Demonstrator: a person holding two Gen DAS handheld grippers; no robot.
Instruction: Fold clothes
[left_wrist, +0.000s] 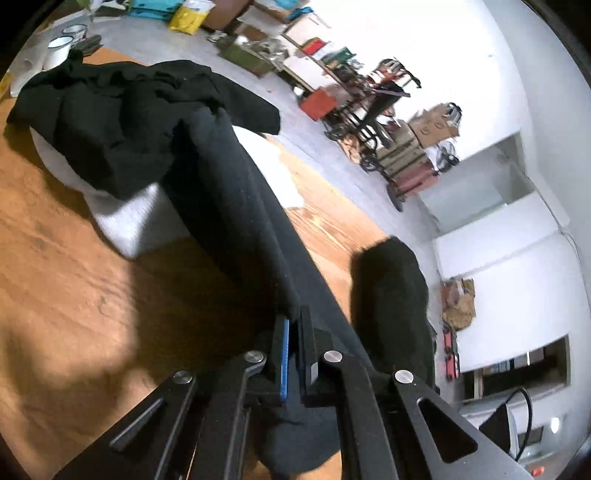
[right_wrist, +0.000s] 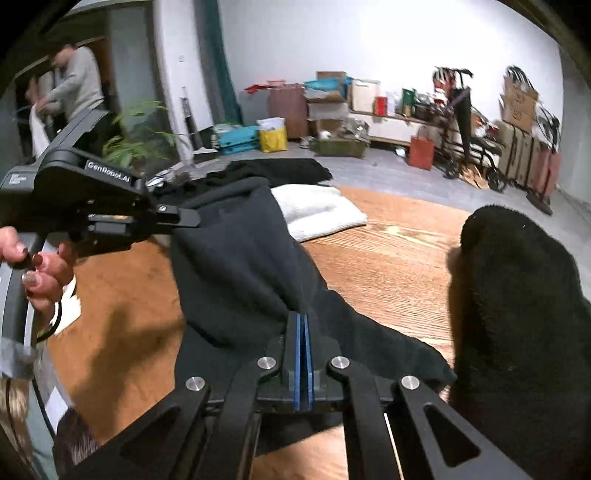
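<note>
A dark navy garment hangs stretched above the wooden table. My left gripper is shut on one edge of it. My right gripper is shut on another edge of the same garment. In the right wrist view the left gripper shows at the left, clamped on the cloth's upper edge. A black fuzzy garment lies at the right of the table; it also shows in the left wrist view.
A white folded cloth lies on the table with a crumpled black garment on top. Two white enamel mugs stand at the far edge. Boxes, bags and carts line the wall. People stand at the back left.
</note>
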